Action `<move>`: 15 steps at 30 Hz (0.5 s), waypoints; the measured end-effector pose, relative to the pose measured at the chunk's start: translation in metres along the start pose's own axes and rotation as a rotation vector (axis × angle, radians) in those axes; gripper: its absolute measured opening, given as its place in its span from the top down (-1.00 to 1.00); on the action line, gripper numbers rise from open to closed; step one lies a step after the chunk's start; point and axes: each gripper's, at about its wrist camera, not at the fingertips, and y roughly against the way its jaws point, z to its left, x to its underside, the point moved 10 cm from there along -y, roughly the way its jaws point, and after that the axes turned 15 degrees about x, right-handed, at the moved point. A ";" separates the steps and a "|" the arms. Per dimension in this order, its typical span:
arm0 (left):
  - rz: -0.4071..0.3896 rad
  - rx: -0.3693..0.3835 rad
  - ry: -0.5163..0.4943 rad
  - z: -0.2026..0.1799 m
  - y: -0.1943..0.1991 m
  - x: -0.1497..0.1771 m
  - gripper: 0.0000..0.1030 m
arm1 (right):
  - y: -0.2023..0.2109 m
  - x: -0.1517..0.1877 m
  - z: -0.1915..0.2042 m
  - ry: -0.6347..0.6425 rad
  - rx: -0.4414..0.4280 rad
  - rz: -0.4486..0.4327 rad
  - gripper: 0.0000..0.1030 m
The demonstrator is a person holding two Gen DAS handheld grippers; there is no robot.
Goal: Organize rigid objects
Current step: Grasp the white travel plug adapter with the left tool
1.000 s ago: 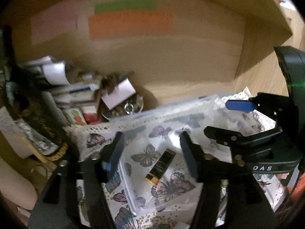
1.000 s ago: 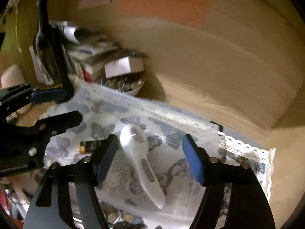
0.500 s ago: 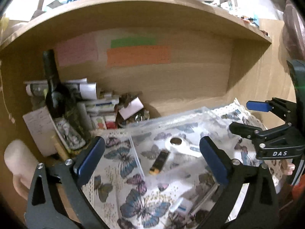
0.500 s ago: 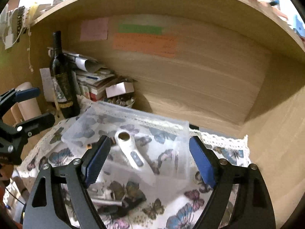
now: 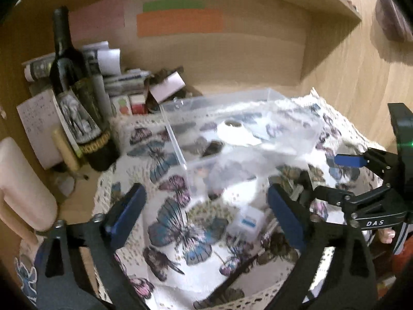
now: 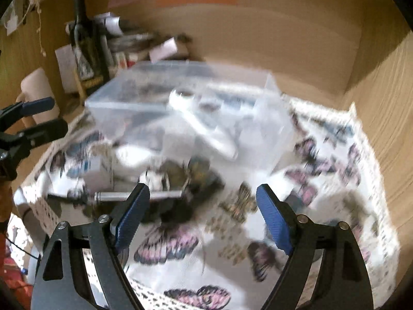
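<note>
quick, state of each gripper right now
left gripper: open, holding nothing, above the butterfly cloth.
right gripper: open, holding nothing, in front of the clear box.

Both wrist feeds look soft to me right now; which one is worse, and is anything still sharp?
Right wrist view: heavy motion blur smears the clear box and butterfly cloth; only the right claw is crisp. Left wrist view: milder blur, the wine bottle readable, glare on the box wall; strong fisheye bending in both.
</note>
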 end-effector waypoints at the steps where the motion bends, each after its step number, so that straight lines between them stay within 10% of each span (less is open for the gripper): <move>1: 0.016 0.010 -0.001 -0.002 -0.003 0.006 -0.64 | -0.002 0.006 0.003 0.005 -0.009 0.011 -0.61; 15: 0.185 0.135 0.036 -0.019 -0.054 0.040 -0.24 | -0.001 0.013 0.047 0.141 -0.115 -0.004 -0.13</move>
